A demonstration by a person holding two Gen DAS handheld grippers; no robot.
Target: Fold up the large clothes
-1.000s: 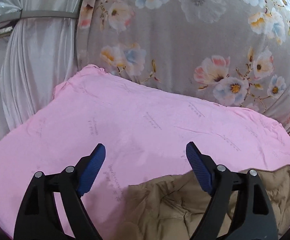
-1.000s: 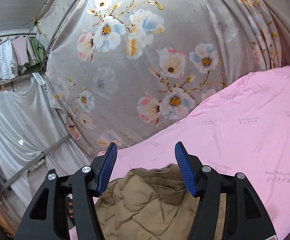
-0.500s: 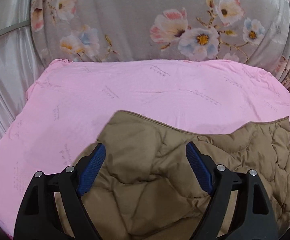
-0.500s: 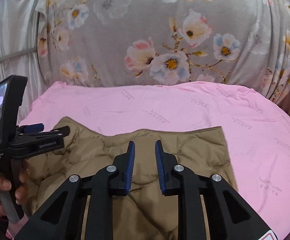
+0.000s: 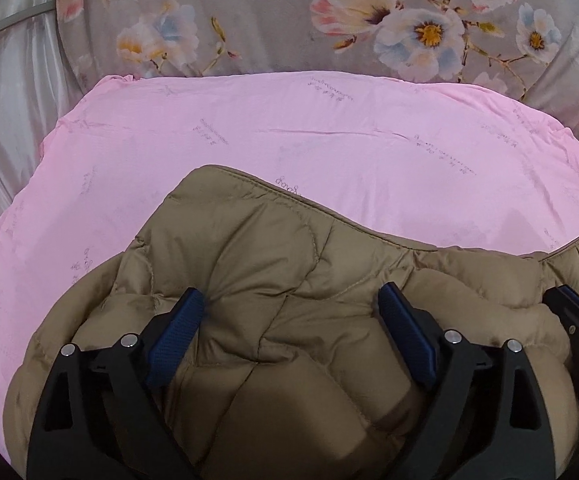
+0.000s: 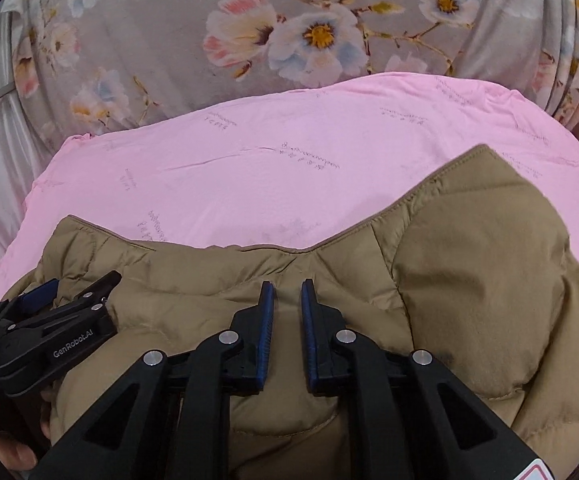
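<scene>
Jacket (image 5: 289,280) nearer; right view shows sleeve (image 6: 481,280).

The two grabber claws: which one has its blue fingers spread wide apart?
The left gripper: its fingers stand wide over the brown puffy jacket. The right gripper has its fingers almost together, with a narrow gap.

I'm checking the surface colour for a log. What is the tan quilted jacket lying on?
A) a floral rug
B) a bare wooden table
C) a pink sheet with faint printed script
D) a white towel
C: the tan quilted jacket lies on a pink sheet with faint script printed on it; the floral fabric hangs behind, not under the jacket.
</scene>
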